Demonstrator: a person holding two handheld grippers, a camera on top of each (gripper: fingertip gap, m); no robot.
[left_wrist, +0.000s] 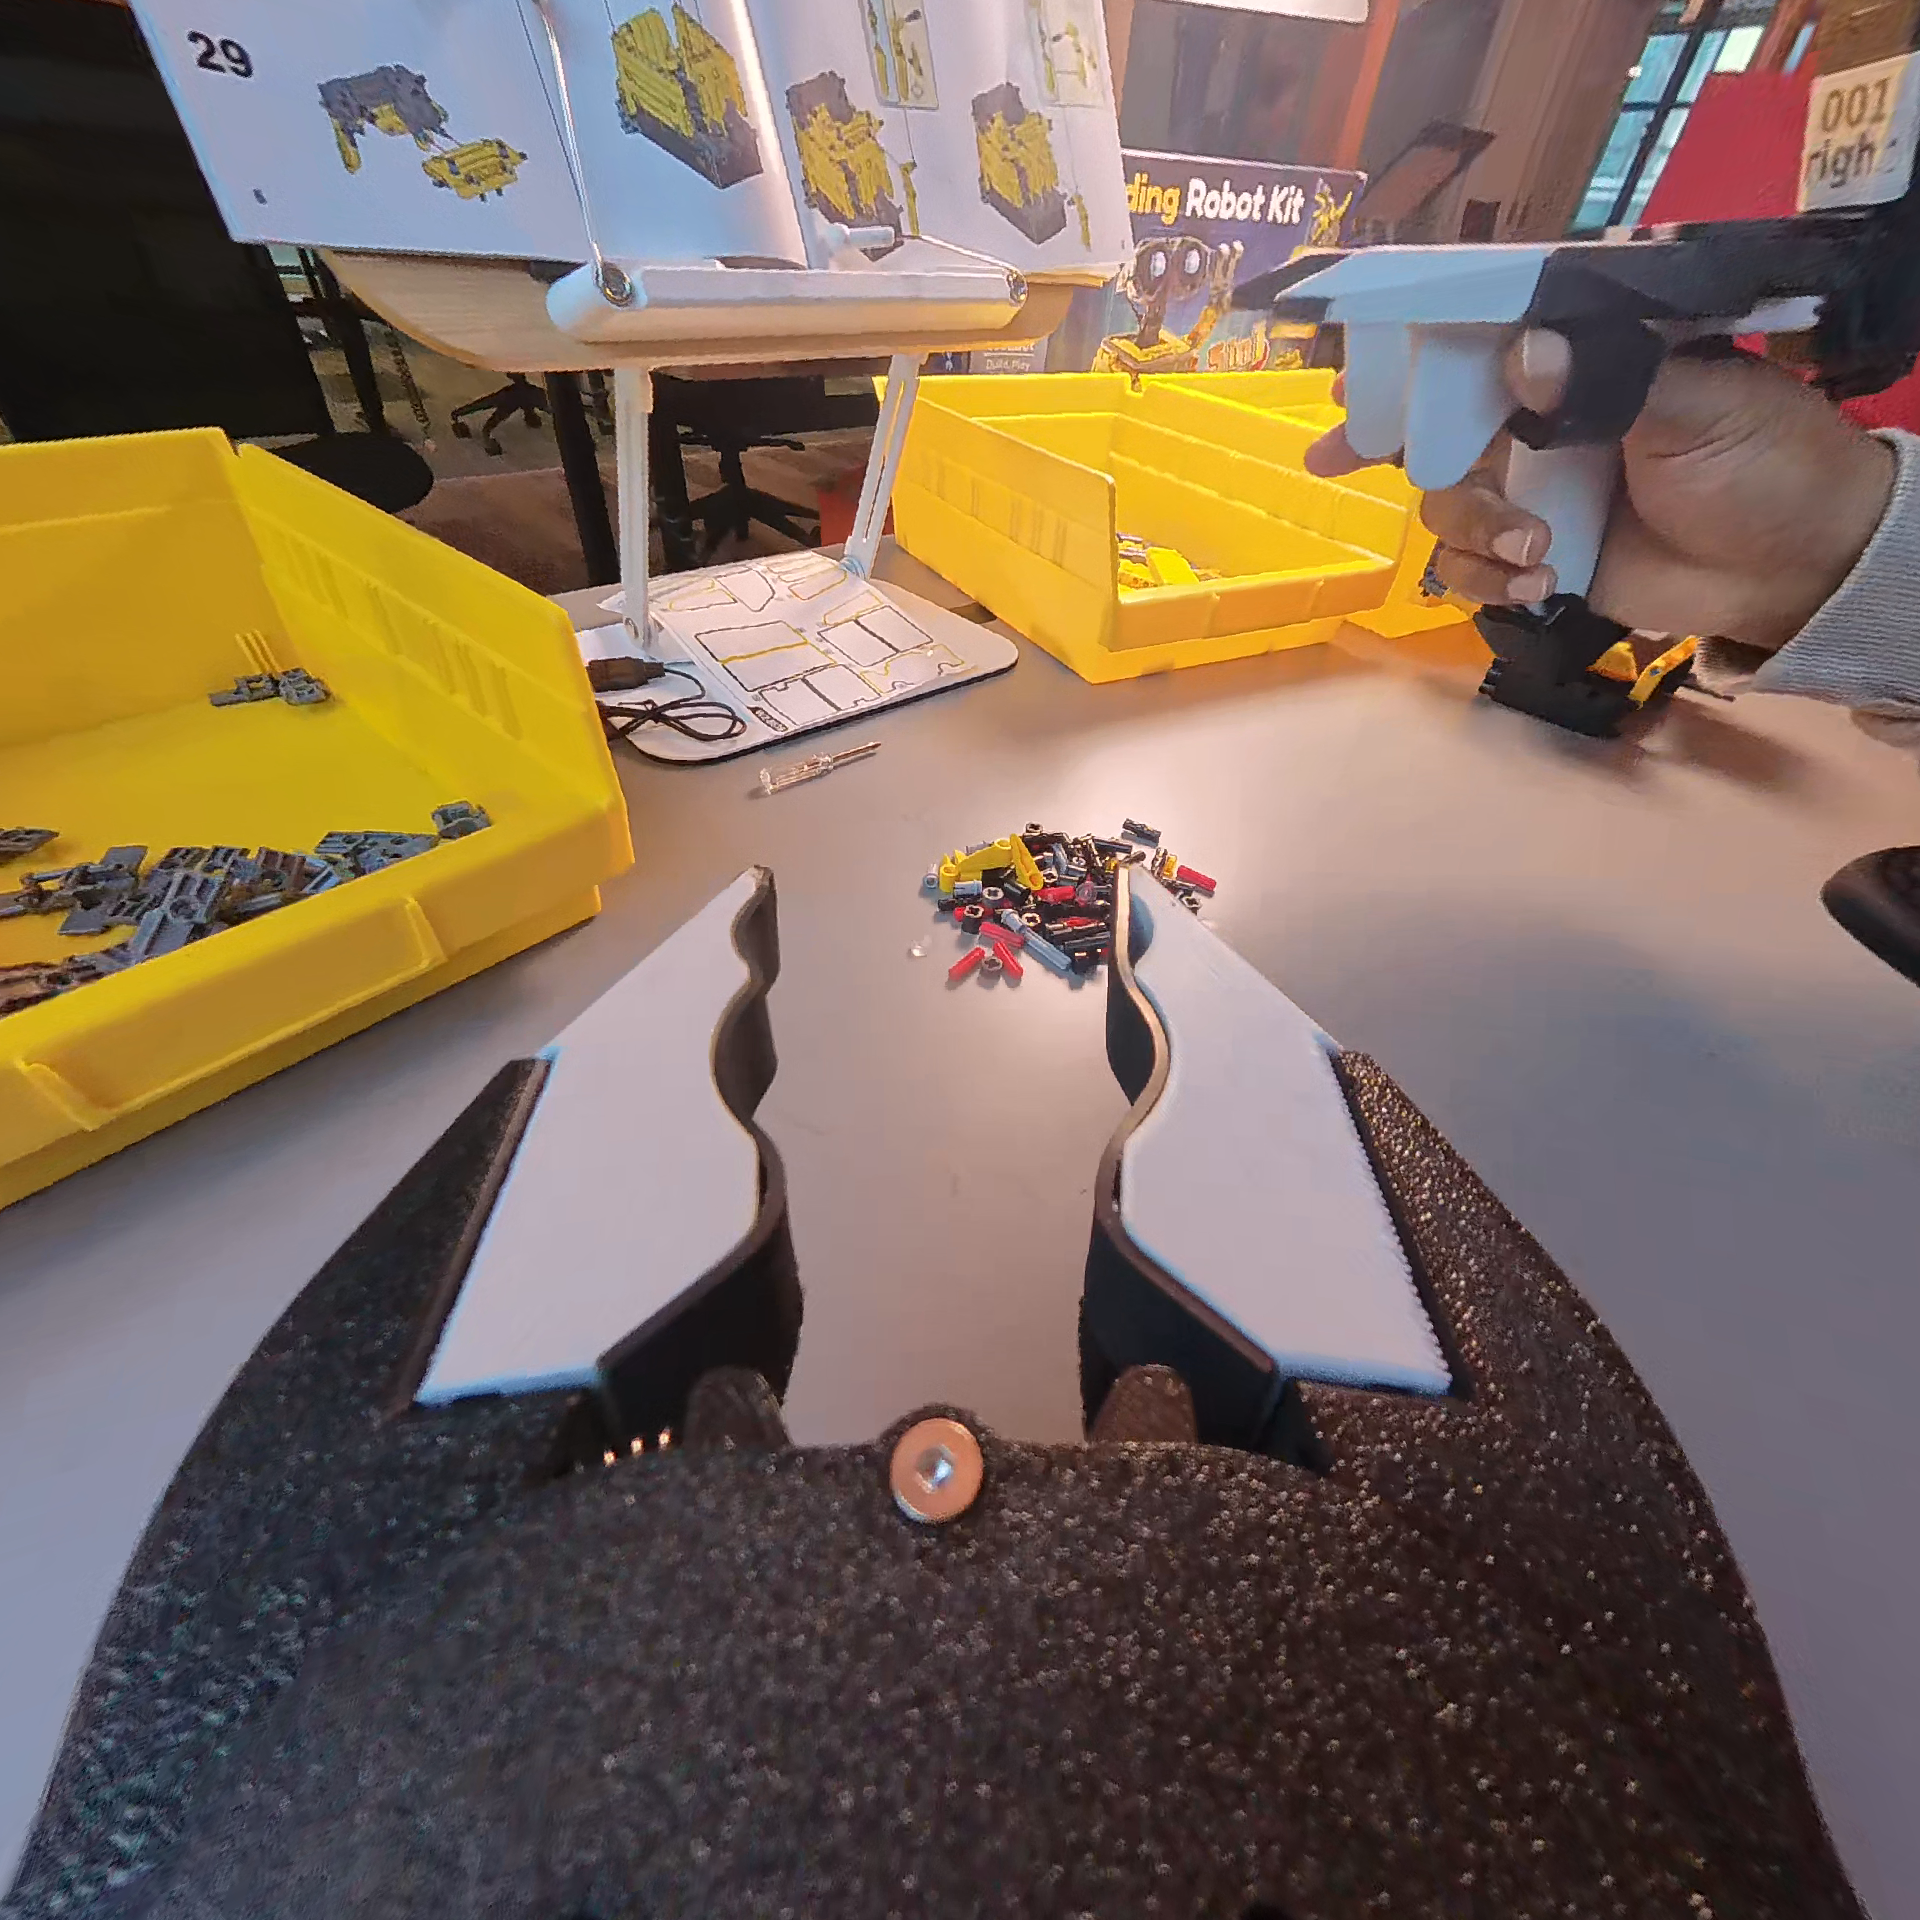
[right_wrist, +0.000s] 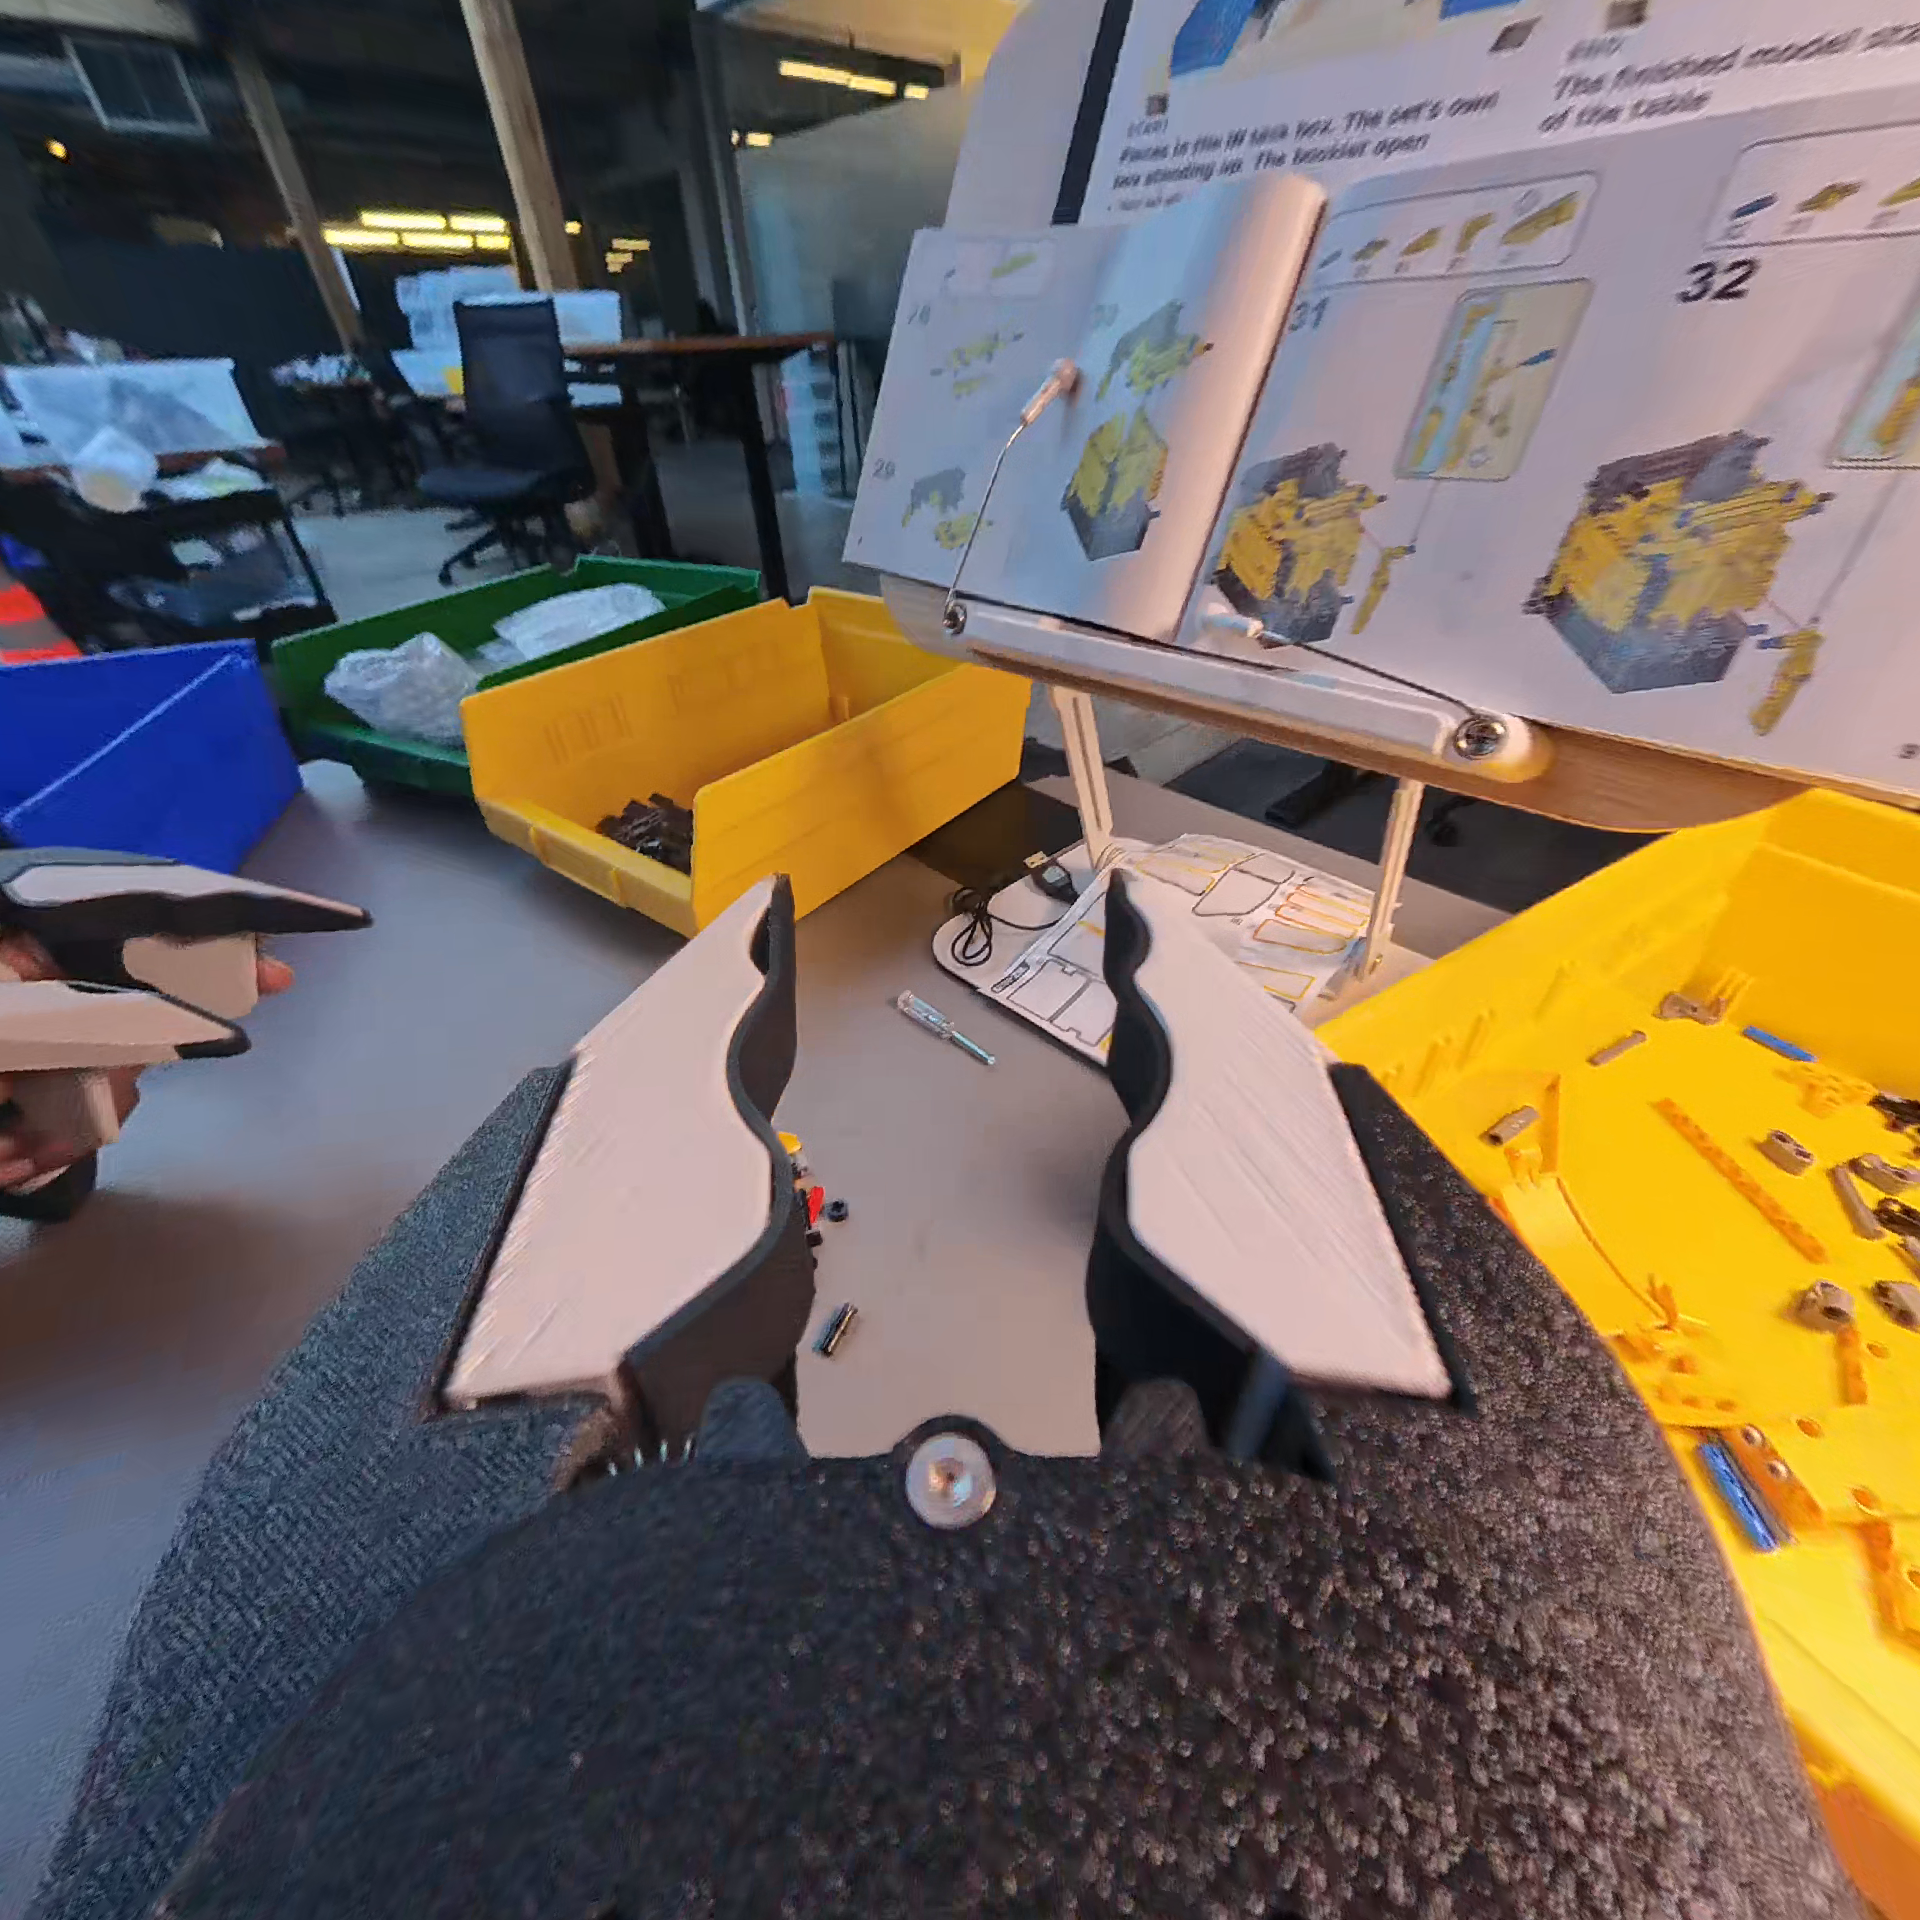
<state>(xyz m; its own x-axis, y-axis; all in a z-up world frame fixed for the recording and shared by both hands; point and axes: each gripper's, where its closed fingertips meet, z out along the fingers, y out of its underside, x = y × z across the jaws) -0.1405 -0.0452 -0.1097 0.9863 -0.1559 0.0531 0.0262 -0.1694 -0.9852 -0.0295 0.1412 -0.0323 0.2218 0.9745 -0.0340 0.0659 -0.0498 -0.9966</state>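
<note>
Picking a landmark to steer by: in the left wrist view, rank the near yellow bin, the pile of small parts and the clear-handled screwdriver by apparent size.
1. Near yellow bin, though being close to the camera inflates it.
2. Pile of small parts.
3. Clear-handled screwdriver.

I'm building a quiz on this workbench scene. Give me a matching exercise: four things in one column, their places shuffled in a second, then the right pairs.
Things:
1. small clear-handled screwdriver
2. grey plastic building pieces
3. open instruction booklet
4. heap of tiny red, black and yellow plastic pieces

Places:
A. on the white reading stand
B. inside the yellow bin at left
C. on the grey table beyond the left gripper
D. alone on the table near the stand's base

Pairs: 1-D, 2-B, 3-A, 4-C
</note>
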